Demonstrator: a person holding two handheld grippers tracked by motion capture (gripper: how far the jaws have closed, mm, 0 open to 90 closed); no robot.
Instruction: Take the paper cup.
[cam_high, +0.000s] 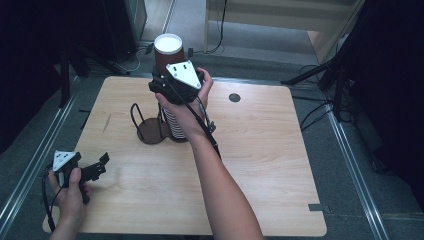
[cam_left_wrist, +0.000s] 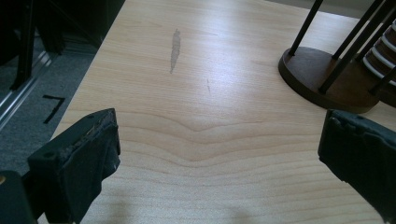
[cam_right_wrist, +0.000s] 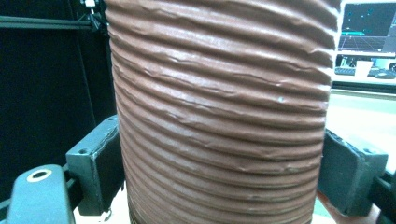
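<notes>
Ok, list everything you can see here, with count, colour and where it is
Ribbed cup: one, brown with white inside, clamped in the right gripper above the holder.
Cup stack: one stack, brown with white rims, in the holder.
Cup holder: one, dark brown base with black wire posts, left-centre of the table.
Table: one, light wood.
Round disc: one, dark, far right part of the tabletop.
Right gripper: one, black, shut on the cup.
Left gripper: one, black, jaws open, near left corner.
</notes>
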